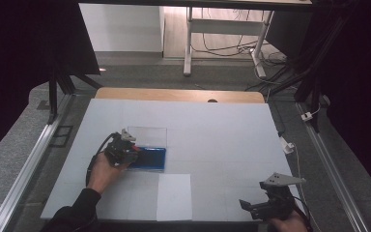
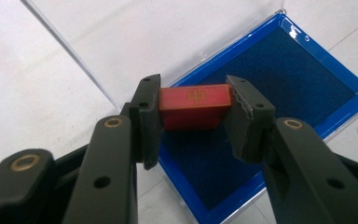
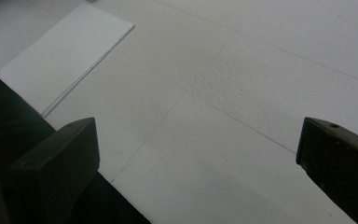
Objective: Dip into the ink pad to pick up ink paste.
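Clamping red block (image 2: 193,106): left gripper (image 2: 193,112); right gripper (image 3: 196,158) agape.

A lab recording rig: white-covered worktop (image 1: 212,125), black curtains (image 1: 24,53), metal floor rails (image 1: 29,164), loose cables (image 1: 232,48) beyond.

Red block (image 2: 194,105) above open blue case (image 2: 279,79)

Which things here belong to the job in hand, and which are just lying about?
In the job: left gripper, its jaws shut on the red block; open blue-lined case beneath; clear lid.
Lying about: white sheet; right gripper, jaws open.
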